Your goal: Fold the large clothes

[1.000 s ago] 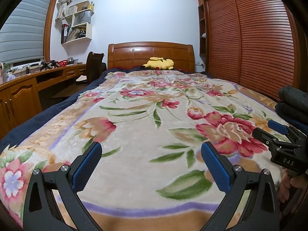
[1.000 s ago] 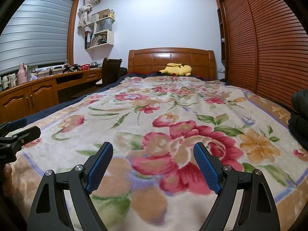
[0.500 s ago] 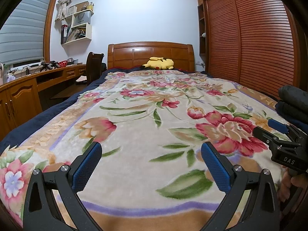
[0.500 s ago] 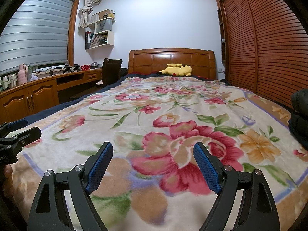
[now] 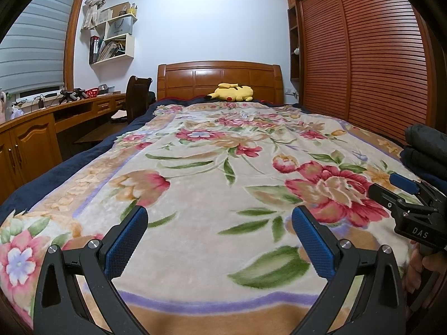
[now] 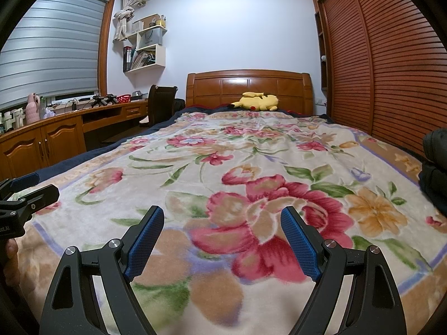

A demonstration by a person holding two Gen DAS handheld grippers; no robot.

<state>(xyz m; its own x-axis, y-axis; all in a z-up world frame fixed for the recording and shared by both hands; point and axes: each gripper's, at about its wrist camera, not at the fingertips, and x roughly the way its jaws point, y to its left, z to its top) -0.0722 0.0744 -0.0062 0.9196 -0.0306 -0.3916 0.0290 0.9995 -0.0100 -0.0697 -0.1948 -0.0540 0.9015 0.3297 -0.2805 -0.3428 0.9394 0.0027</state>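
— While both tools are hanging over the near end of the bed, is anything actually changing?

— Nothing is. Compared with a second ago, both views are matching frame for frame. The left gripper [image 5: 219, 217] is hovering with its blue pads spread wide over the floral blanket [image 5: 206, 167], nothing between them. The right gripper [image 6: 222, 217] is doing the same just to its right, pads parted and empty, above the big red flower.

— So where are the clothes sitting?

— A stack of dark clothes [image 5: 427, 150] is lying on the blanket at the bed's right edge, near the closet doors [image 5: 363, 55]. It is showing only partly at the margin of both views, so I cannot tell how many pieces it is holding or whether they are already folded. Neither gripper is touching it.

— And what is the stillness meaning for the job?

— I am reading it as a pause before a step is starting. No garment is lying spread on the blanket, so the folding itself is looking not yet begun for whatever piece comes next. The right gripper is sitting closer to the stack, so my guess is it would be reaching that way.

— Anything else sharing the bed?

— A yellow plush toy [image 5: 233, 92] is resting at the far end against the headboard [image 5: 219, 81], well apart from the working area. The person's hand [image 5: 424, 268] is showing at the right edge of the left view, wrapped around the right tool's handle.
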